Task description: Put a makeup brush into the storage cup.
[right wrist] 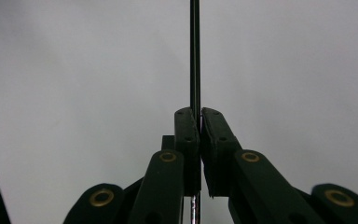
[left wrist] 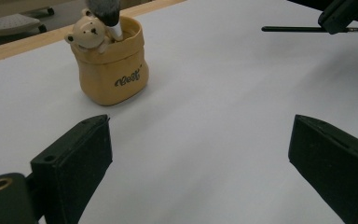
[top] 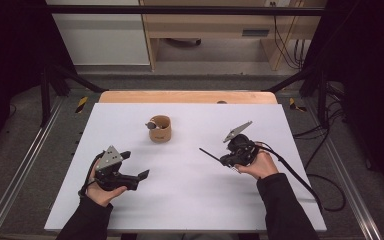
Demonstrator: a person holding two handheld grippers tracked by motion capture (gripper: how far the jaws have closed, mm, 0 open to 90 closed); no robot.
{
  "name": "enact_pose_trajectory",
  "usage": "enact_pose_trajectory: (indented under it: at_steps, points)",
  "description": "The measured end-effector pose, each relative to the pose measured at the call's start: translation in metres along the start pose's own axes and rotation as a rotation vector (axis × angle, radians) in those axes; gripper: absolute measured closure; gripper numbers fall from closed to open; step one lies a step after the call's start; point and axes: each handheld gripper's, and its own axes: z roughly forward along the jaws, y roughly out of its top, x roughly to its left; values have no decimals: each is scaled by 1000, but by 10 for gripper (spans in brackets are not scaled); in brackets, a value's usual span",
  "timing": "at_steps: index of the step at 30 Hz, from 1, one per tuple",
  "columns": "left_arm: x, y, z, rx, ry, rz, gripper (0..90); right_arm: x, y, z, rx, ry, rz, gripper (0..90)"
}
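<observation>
Table [top: 190, 200] lies bare around right claw [right wrist: 199, 116] pinching thin brush [right wrist: 195, 56]; left claw [left wrist: 200, 154] gapes

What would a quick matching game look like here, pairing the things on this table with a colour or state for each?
Things:
1. bear-shaped holder
2. left gripper
3. right gripper
4. thin black brush

States:
a. jaws wide apart, nothing between them
b. tan, standing upright on the white table
c. clamped between two jaws
d. jaws shut on a slender handle

Pairs: 1-b, 2-a, 3-d, 4-c
</observation>
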Motion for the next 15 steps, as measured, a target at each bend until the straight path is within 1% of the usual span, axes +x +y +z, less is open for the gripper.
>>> enact_pose_trajectory:
  at_steps: [4,7,11,12,13,14,15]
  points:
    - [-4,6,2,7,-11,23,53,8,-3,-4,-7,17,-19,860]
    - [-7,12,4,11,-21,44,53,13,-4,-6,-13,35,-24,860]
    - [-12,18,7,33,-26,80,53,18,-6,-7,-18,52,-29,860]
    - [-13,20,7,39,-29,86,53,18,-6,-8,-17,57,-38,860]
    - [-15,23,9,45,-34,95,53,20,-6,-8,-20,60,-33,860]
    - [-17,25,10,50,-37,106,53,20,-6,-8,-19,63,-43,860]
    - [-19,27,11,56,-40,118,53,21,-7,-8,-21,69,-43,860]
